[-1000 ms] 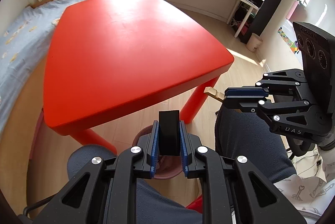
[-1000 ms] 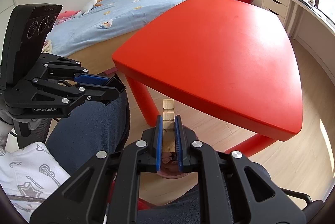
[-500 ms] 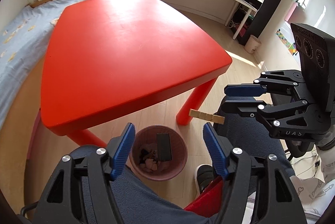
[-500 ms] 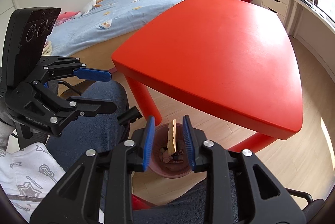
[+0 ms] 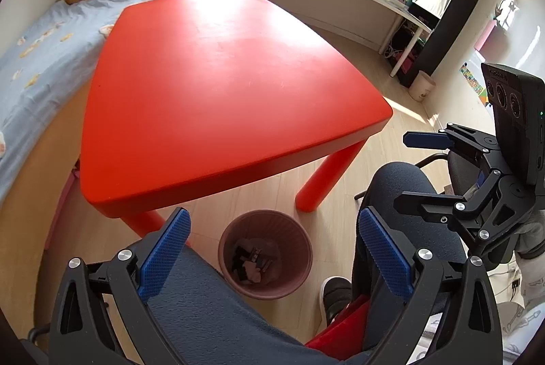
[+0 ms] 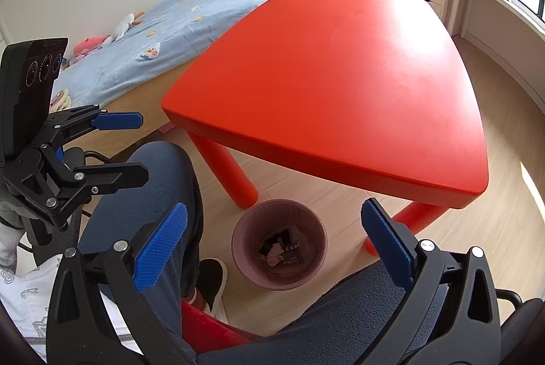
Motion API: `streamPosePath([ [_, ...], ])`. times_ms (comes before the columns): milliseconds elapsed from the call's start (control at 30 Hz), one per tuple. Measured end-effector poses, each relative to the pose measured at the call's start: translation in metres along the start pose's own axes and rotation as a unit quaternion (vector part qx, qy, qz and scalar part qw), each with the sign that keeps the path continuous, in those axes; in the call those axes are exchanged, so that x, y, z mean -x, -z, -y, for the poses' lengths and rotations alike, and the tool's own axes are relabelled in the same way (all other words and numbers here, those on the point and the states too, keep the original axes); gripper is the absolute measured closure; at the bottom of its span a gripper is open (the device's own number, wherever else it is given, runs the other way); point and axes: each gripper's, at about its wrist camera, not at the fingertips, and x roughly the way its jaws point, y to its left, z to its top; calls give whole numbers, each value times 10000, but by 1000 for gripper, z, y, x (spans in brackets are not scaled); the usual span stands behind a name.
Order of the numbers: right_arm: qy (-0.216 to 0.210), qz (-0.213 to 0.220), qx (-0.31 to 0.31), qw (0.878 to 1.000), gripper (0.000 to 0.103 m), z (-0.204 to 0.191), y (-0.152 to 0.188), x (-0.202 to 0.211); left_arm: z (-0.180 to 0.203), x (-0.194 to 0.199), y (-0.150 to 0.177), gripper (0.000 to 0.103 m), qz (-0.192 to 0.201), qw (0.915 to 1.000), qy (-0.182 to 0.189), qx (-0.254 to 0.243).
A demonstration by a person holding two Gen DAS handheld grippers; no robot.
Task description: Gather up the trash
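I had both tools over the pink bin (image 5: 265,254), which stood on the floor at the lower middle of each frame, just in front of the red bench (image 5: 221,85) and between the seated person's knees. The left tool (image 5: 272,249) had just been opening and now stood spread wide, nothing between its blue pads (image 5: 163,254); the bin showed straight through the gap. The right tool (image 6: 274,244) had likewise just been opening and was spread as far, also empty, with the same bin (image 6: 279,244) framed between its fingers. In the left wrist view the right tool sat at the right edge of the frame, its fingers parted.

The trash (image 6: 281,251) lay at the bottom of the bin, a small heap of dark and pale scraps; I could not tell the separate pieces apart. The bench top looked bare in both views, and I saw no loose litter on the visible floor.

I judged this the release step of a drop, finished on both sides. The next move, as I read it, called for lifting both tools clear of the bin and looking around for any remaining trash; if none turned up, the task was about done.
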Motion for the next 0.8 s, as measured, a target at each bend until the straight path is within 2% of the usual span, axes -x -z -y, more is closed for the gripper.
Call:
streamPosePath([
  [133, -104, 17, -172, 9998, 3, 6, -2, 1, -2, 0, -3, 8, 28, 10000, 21, 21],
  [333, 54, 76, -304, 9995, 3, 13, -11, 4, -4, 2, -11, 8, 119, 9999, -112, -47],
  [800, 412, 590, -136, 9973, 3, 23, -72, 17, -24, 12, -62, 8, 691, 9967, -415, -136],
])
